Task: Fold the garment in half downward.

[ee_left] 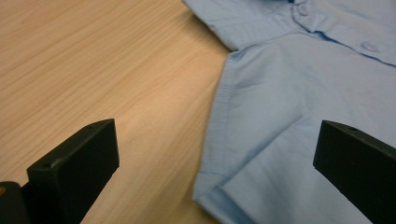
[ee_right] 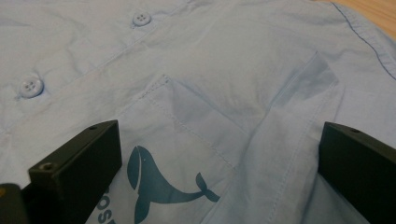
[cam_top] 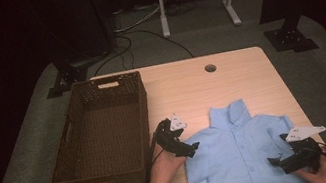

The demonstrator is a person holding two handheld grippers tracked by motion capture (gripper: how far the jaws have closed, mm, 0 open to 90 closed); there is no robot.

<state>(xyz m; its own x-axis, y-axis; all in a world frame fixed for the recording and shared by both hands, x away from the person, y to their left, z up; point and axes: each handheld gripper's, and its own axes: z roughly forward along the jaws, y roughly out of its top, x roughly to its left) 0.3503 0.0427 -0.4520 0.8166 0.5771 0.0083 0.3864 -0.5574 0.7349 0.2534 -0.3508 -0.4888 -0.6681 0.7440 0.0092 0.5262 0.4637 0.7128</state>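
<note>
A light blue buttoned shirt (cam_top: 240, 151) lies face up on the wooden table (cam_top: 190, 86), collar toward the far side. My left gripper (cam_top: 192, 148) hovers open at the shirt's left shoulder. In the left gripper view the shirt's sleeve and shoulder seam (ee_left: 280, 116) lie between the wide-apart jaws, bare wood to the left. My right gripper (cam_top: 277, 160) is open over the shirt's right chest. In the right gripper view the chest pocket with a dark blue whale print (ee_right: 159, 182) sits between the jaws, and white buttons (ee_right: 31, 86) run along the placket.
A dark brown wicker basket (cam_top: 102, 132) stands empty on the table's left part, close to my left gripper. A round cable hole (cam_top: 210, 68) is near the far edge. A white frame and cables are on the floor beyond.
</note>
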